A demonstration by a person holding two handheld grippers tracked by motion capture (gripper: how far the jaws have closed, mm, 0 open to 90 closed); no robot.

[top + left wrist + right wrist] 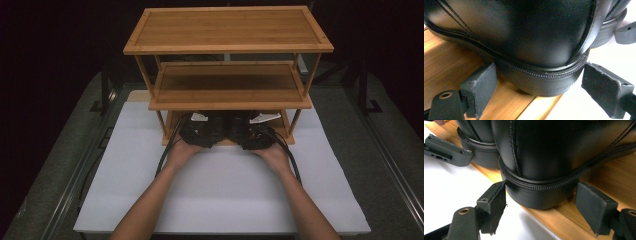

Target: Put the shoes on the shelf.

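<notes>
Both forearms are bare, no sleeves. Each black gripper (200,131) (256,134) carries a pale three-cornered plate and trailing black cables. Its matte black pads (482,87) show chipped edges.

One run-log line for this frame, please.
left gripper open at left shoe heel | right gripper open at right shoe heel | shoes on bottom shelf
</notes>
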